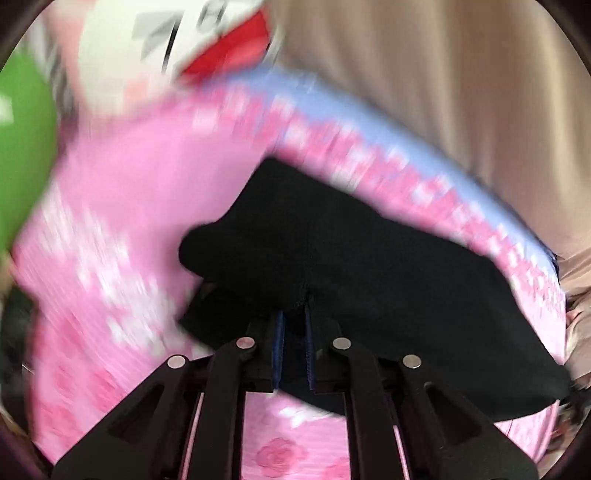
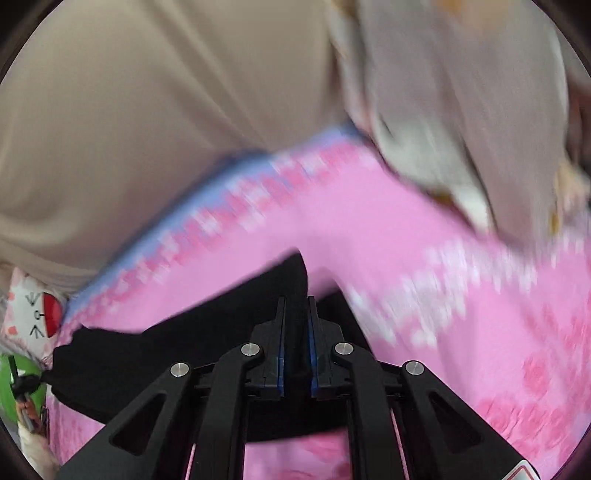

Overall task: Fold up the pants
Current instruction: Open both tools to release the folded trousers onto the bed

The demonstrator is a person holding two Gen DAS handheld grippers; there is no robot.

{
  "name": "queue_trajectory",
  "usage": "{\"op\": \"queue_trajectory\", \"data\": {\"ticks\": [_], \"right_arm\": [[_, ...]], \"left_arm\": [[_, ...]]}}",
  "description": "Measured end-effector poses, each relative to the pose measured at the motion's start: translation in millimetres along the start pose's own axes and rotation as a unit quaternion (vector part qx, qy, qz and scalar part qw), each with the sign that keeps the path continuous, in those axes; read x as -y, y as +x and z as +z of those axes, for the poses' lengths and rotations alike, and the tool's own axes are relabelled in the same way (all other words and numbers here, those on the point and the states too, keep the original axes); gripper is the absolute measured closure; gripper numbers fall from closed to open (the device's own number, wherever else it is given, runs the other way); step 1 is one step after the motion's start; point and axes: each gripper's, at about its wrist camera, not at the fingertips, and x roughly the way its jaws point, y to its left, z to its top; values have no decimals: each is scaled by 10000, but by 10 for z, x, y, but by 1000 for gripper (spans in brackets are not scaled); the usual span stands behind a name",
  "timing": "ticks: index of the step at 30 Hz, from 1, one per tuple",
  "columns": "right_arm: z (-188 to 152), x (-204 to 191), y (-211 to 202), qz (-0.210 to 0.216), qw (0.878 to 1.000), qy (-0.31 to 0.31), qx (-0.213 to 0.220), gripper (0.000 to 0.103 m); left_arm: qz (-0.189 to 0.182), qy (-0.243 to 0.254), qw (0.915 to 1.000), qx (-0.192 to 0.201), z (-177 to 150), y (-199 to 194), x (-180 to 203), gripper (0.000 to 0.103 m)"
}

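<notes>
The black pants [image 1: 351, 258] are held up above a pink flowered sheet [image 1: 122, 206]. My left gripper [image 1: 294, 317] is shut on an edge of the pants, with black cloth pinched between its blue pads. In the right wrist view the pants [image 2: 177, 350] stretch away to the left. My right gripper [image 2: 295, 306] is shut on another edge of them. Both views are blurred by motion.
The pink sheet [image 2: 424, 258] has a lilac border [image 1: 332, 103]. Beige fabric [image 2: 129, 129] fills the background in both views. A white and red cushion [image 1: 177, 33] and a green object [image 1: 22, 147] lie at the left. Grey cloth [image 2: 461, 92] lies at the upper right.
</notes>
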Motion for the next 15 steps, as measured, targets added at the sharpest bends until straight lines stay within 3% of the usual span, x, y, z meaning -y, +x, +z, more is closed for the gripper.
{"op": "queue_trajectory", "data": {"ticks": [1, 2, 5, 7, 8, 9, 10, 12, 15], "right_arm": [[-113, 111, 130, -124, 9997, 64, -201, 95], [-196, 181, 205, -86, 9993, 137, -331, 95], [-234, 249, 135, 37, 9992, 284, -263, 93], [-242, 239, 43, -136, 9995, 218, -204, 88], [-250, 235, -19, -237, 9994, 191, -150, 79], [-262, 232, -132, -520, 9985, 167, -7, 56], [-271, 239, -217, -753, 9969, 175, 119, 47], [-306, 224, -475, -1054, 9927, 241, 526, 44], [-328, -6, -716, -632, 9951, 133, 743, 43]], "left_arm": [[-57, -72, 9999, -67, -75, 82, -75, 91], [-188, -64, 9997, 136, -142, 47, -115, 91], [-200, 14, 9995, 242, -251, -38, -126, 89], [123, 254, 9989, 368, -313, -126, -61, 80], [304, 363, 9979, 444, -349, -181, -38, 75], [633, 488, 9952, 570, -400, -267, -34, 70], [977, 562, 9914, 672, -443, -337, -57, 65], [1529, 567, 9836, 771, -501, -472, -119, 60], [1436, 326, 9854, 856, -498, -709, -199, 60]]}}
